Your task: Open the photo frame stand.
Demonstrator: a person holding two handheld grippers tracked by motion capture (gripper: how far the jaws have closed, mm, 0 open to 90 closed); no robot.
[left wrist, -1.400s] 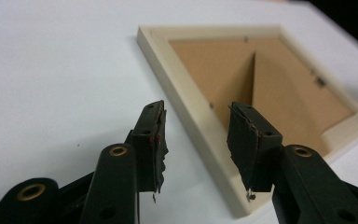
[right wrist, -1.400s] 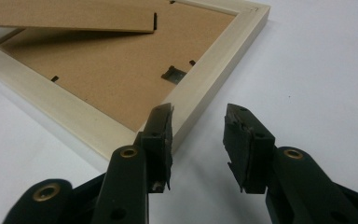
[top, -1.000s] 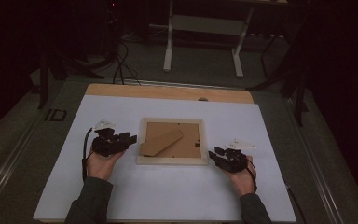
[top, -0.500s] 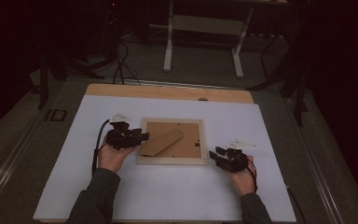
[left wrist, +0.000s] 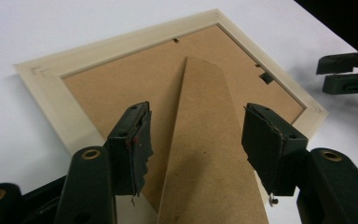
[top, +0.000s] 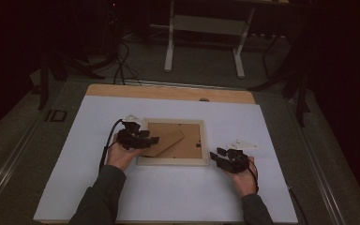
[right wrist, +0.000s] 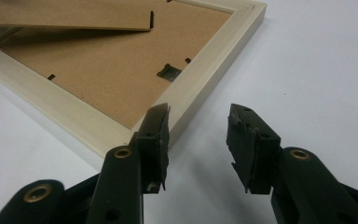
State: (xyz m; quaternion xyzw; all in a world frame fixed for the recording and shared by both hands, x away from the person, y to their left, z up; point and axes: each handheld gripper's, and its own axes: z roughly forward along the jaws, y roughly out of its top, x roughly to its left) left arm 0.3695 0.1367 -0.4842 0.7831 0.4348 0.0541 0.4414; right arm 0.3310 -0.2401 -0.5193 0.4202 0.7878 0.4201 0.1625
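The room is dim, and its far end and both sides sink into darkness. A white sheet (top: 168, 197) covers most of a wooden table (top: 168, 92), whose bare edge shows along the far side. Beyond the table lies a grey floor (top: 206, 70). A pale metal stand (top: 205, 28) with two legs rises there, and black cables (top: 122, 61) trail across the floor at its left.

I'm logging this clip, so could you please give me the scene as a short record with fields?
Surface: white table
Item: wooden frame, lying face down
Stand: brown easel stand on the frame's back, raised at its free end
Left gripper: open, jaws either side of the stand
Right gripper: open, at the frame's corner, holding nothing
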